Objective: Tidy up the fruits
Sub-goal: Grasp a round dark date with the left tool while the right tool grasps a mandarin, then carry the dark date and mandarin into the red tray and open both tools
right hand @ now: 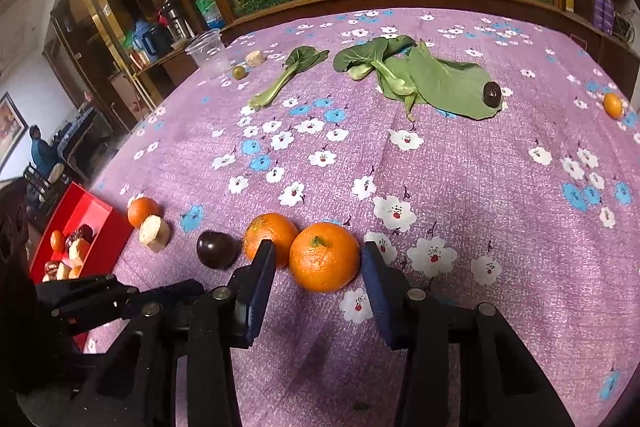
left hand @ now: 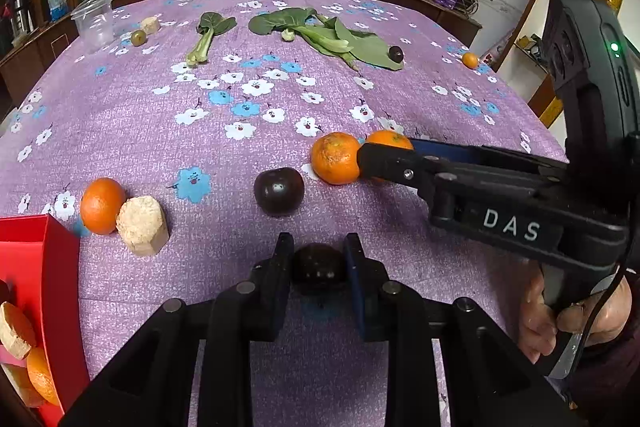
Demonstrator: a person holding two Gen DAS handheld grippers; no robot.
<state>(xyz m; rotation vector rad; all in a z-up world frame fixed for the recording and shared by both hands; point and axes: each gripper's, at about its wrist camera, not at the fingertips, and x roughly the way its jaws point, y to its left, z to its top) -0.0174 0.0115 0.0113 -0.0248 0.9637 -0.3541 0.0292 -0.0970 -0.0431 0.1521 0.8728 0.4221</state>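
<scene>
My left gripper (left hand: 318,259) is shut on a dark plum (left hand: 318,269) just above the purple cloth. My right gripper (right hand: 318,267) is open with its fingers on either side of an orange (right hand: 324,255); it also shows in the left wrist view (left hand: 390,139). A second orange (right hand: 269,235) touches it on the left (left hand: 335,157). Another dark plum (left hand: 279,191) lies beside them. A third orange (left hand: 102,205) and a pale cut chunk (left hand: 142,225) sit near the red box (left hand: 52,267), which holds several fruits.
Leafy greens (left hand: 340,37) and a single leaf stalk (left hand: 208,35) lie at the back, with a dark plum (left hand: 396,54) on the leaves. A plastic cup (left hand: 95,19), a green fruit (left hand: 138,37), a pale chunk (left hand: 150,25) and a small orange (left hand: 469,59) sit near the far edges.
</scene>
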